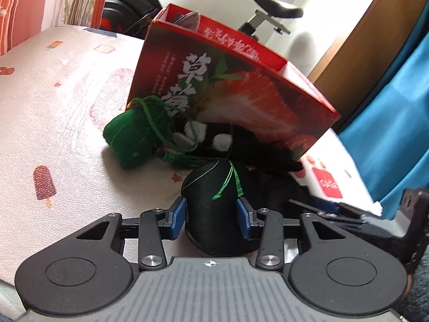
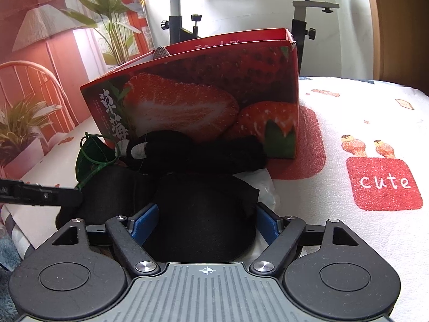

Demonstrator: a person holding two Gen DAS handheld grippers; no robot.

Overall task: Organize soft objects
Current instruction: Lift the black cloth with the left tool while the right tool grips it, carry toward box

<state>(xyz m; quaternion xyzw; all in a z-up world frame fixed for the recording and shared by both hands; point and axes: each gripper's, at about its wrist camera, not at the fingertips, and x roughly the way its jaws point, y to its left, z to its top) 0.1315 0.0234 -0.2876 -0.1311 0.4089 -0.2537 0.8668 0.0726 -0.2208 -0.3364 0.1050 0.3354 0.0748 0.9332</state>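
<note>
- The left gripper (image 1: 211,216) was clamped on a dark rolled fabric bundle (image 1: 214,214), its blue pads (image 1: 178,214) pressed to both sides of the roll; loose green threads (image 1: 228,182) trailed over the bundle's top.
- At 11 o'clock from that bundle, a green tasselled pouch (image 1: 128,142) lay on the printed bed cover (image 1: 53,107), touching the foot of the red strawberry box (image 1: 241,102).
- A black plush piece with white patches (image 1: 214,139) lay along the box's base, between the pouch and the held bundle.
- The box stood tilted in the left wrist view, open at the top, with something grey (image 1: 189,20) showing above its rim.
- The right gripper (image 2: 205,222) stood moderately wide around a second dark soft item (image 2: 203,214); whether its pads (image 2: 143,221) actually pressed on the fabric could not be told.
- In the right wrist view the strawberry box (image 2: 214,102) stood at 12 o'clock, with black soft items (image 2: 214,150) heaped against its front.
- The left gripper's finger (image 2: 40,194) reached in from 9 o'clock.
- An exercise bike (image 2: 303,5) stood behind the bed.
</note>
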